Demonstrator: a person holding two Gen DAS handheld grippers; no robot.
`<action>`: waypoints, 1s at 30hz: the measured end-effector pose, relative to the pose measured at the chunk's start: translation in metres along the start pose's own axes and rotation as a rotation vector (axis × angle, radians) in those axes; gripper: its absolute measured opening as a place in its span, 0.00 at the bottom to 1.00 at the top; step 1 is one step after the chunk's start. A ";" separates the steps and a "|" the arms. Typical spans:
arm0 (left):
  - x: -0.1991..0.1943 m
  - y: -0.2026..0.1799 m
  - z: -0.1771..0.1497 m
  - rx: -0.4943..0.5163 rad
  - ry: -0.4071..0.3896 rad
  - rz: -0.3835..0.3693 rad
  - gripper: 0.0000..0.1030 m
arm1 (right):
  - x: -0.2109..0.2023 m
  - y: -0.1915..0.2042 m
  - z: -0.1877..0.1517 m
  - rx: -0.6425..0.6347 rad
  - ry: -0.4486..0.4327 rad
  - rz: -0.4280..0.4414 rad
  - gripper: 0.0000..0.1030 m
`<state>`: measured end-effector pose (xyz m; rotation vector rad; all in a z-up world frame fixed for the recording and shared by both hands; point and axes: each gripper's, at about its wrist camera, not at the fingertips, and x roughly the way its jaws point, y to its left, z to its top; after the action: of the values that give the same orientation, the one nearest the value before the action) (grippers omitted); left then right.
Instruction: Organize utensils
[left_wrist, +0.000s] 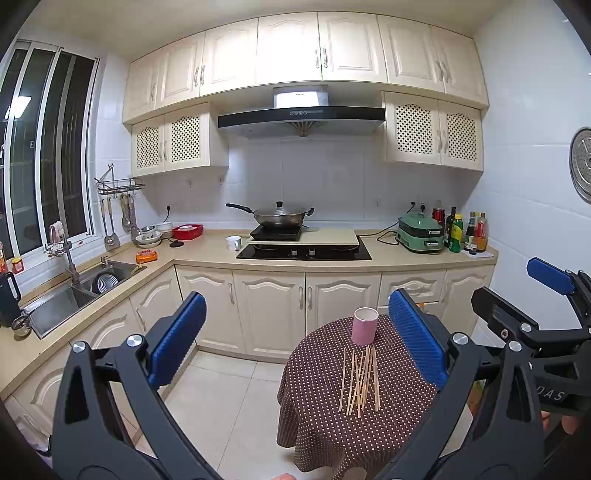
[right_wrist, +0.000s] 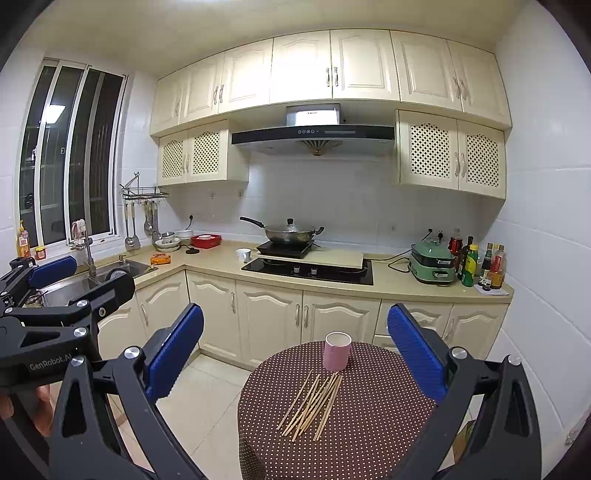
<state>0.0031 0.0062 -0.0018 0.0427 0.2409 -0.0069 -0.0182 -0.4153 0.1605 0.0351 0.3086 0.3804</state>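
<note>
Several wooden chopsticks lie loose in a fan on a small round table with a brown dotted cloth. A pink cup stands upright just behind them, empty as far as I can see. My left gripper is open, held above and short of the table, nothing between its blue pads. My right gripper is also open and empty, hovering back from the table. Each gripper shows at the edge of the other's view.
Cream kitchen cabinets and a counter with a black hob, a wok and a green cooker run behind the table. A sink sits at the left. Pale tiled floor lies left of the table.
</note>
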 end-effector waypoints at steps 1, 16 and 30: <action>-0.003 0.002 -0.001 0.000 0.001 0.000 0.95 | 0.001 0.000 0.000 0.000 0.001 0.000 0.93; 0.027 0.022 -0.009 -0.004 0.028 -0.003 0.95 | 0.020 0.007 -0.001 -0.004 0.010 0.018 0.93; 0.077 0.022 -0.023 0.002 0.113 -0.023 0.95 | 0.064 0.007 -0.018 -0.017 0.126 0.018 0.93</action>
<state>0.0726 0.0290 -0.0413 0.0427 0.3544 -0.0274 0.0300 -0.3854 0.1253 -0.0030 0.4298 0.4037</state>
